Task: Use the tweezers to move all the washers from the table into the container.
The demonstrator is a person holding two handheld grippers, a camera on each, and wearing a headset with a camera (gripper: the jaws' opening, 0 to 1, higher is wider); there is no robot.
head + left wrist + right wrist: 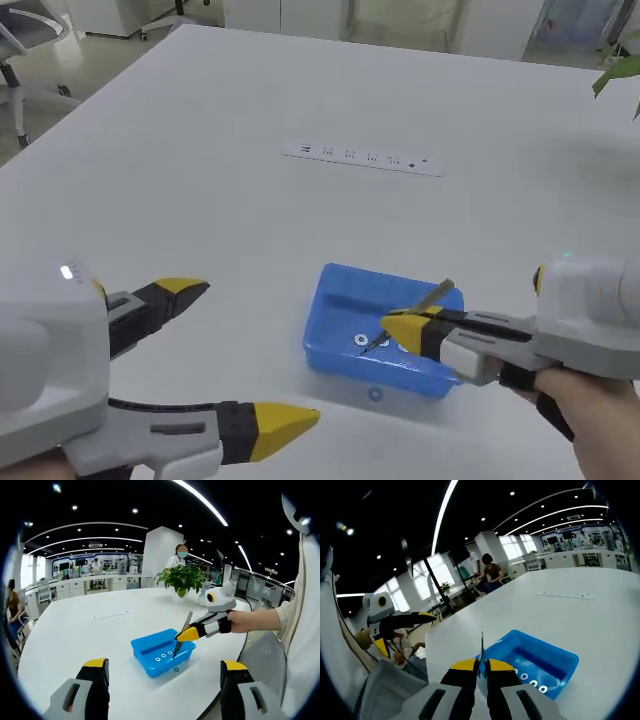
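Cannot tell whether the tweezers (415, 308), pinched in the right claw (398, 330), grip any washers (361, 340) inside the blue container (345, 283). Shows one washer (375, 394) on the table (200, 200) beside its near wall, left claw (255, 350) spread wide over open surface.

A socket strip (362, 157) lies midway across the wide white counter (200, 210). A potted plant (182, 578) stands at its far edge; light strips (200, 501) cross the dark ceiling above.

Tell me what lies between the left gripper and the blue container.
A single washer on bare table, just short of the container, in the left gripper view.
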